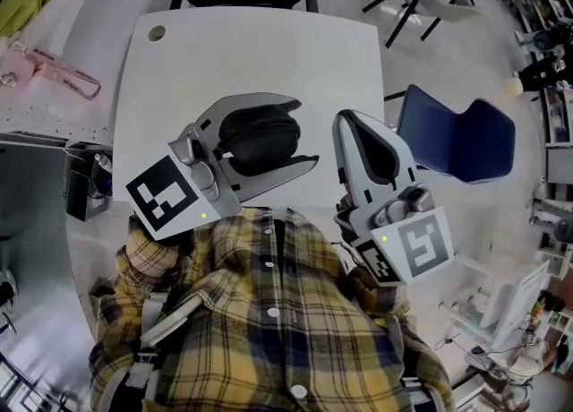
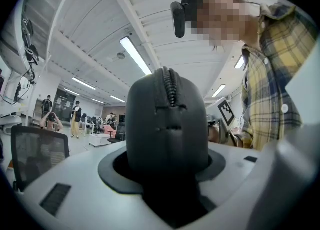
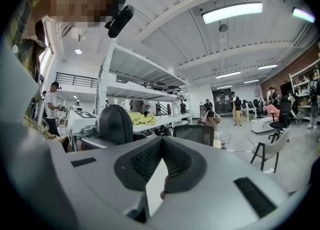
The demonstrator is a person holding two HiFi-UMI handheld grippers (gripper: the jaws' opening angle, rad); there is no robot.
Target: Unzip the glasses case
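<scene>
left gripper view: left tongs clamp the black glasses case; right tongs are pressed together, empty.

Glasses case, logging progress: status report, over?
Left gripper shut on glasses case. Right gripper shut, empty. Zipper closed where visible; nothing in the way.

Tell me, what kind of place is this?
Probably a big open lab or workshop-style office: there is a white table, a blue chair, long ceiling strip lights, and other people farther back.
</scene>
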